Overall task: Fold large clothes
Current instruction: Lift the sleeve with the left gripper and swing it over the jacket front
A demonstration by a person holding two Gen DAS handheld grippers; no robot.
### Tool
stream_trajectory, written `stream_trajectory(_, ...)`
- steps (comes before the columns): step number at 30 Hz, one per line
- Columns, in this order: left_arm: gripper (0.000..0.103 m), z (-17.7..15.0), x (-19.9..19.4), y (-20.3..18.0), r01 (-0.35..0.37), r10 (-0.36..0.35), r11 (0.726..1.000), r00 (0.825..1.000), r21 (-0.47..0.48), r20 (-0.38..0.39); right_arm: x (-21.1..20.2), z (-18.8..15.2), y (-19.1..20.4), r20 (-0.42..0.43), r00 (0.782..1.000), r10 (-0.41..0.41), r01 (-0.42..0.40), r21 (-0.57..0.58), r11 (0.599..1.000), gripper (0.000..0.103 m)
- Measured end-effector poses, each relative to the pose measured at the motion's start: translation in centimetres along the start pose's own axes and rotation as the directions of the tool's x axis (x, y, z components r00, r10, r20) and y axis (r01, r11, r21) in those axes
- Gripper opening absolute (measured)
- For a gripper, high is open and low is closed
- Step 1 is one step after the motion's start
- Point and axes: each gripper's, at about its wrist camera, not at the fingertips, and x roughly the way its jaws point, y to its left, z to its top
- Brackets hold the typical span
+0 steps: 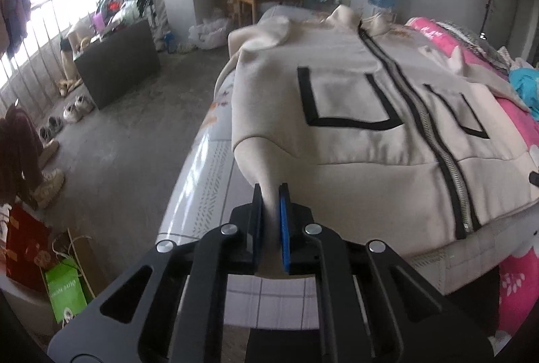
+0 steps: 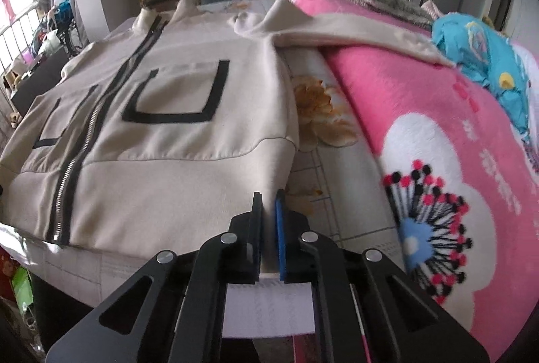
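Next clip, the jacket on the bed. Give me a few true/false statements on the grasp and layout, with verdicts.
1. The left claw is shut on the jacket hem. True.
2. The right claw hangs open above the jacket. False: it is shut on the hem's other corner.
3. The jacket's zipper is closed, front side up. True.
4. The jacket is already folded in half. False: it lies spread flat on the bed.
5. One sleeve rests on the pink blanket. True.

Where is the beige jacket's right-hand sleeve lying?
In the right wrist view, the sleeve stretches rightward from the jacket onto the pink blanket, ending beside the blue cloth.
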Motion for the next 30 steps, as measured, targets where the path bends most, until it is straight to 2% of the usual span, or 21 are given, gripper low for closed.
stream_trajectory(6,0.008,-1.0,-2.3,-0.3,0.013,-0.014,0.999,1.0,0.039,0.01,-1.9,-1.1,-0.5,0.006,1.0,-0.012,0.012,-0.009,1.0,0.007)
stream_trajectory(14,0.008,-3.9,-5.3,0.3,0.024,-0.02,0.997,0.999,0.074,-0.049,-4.8,-4.6,-2.2,-0.024,0.999,-0.032,0.032,-0.005,0.999,0.006)
stream_trajectory(19,0.011,-5.0,-5.0,0.9,0.018,-0.011,0.997,0.996,0.08,-0.094,-4.5,-6.6,-2.5,-0.079,0.997,-0.02,0.019,-0.003,1.0,0.008)
stream_trajectory(21,0.015,-4.8,-5.0,1.3,0.034,-0.028,0.998,0.994,0.057,-0.106,-4.6,-6.7,-2.5,-0.081,0.997,-0.01,0.009,-0.005,1.0,0.017)
stream_trajectory(22,0.017,-4.6,-5.2,1.7,0.05,-0.045,0.998,0.994,0.043,-0.101,-4.9,-6.6,-2.3,-0.076,0.997,-0.005,0.004,-0.01,1.0,0.026)
stream_trajectory(23,0.021,-4.5,-5.5,2.0,0.058,-0.055,0.998,0.994,0.036,-0.091,-5.3,-6.6,-2.1,-0.065,0.998,0.0,-0.001,-0.016,1.0,0.032)
stream_trajectory(24,0.028,-4.4,-5.6,2.1,0.059,-0.056,0.998,0.995,0.037,-0.081,-5.8,-6.4,-1.8,-0.045,0.999,-0.002,0.001,-0.025,1.0,0.044)
stream_trajectory(25,0.032,-4.2,-5.9,2.3,0.05,-0.047,0.998,0.997,0.042,-0.064,-6.3,-6.3,-1.4,-0.029,1.0,-0.004,0.003,-0.033,0.999,0.051)
stream_trajectory(26,0.038,-4.2,-5.9,2.1,0.04,-0.038,0.998,0.998,0.046,-0.056,-6.8,-6.1,-1.0,-0.01,1.0,-0.001,0.0,-0.044,0.999,0.053)
stream_trajectory(28,0.044,-4.1,-6.0,2.2,0.026,-0.023,0.998,0.999,0.049,-0.045,-7.4,-5.6,0.1,0.013,1.0,0.018,-0.017,-0.067,0.998,0.067)
stream_trajectory(30,0.052,-3.7,-5.8,2.3,0.021,-0.019,0.999,0.999,0.041,-0.041,-7.7,-4.8,1.6,0.032,0.998,0.048,-0.045,-0.099,0.994,0.072)
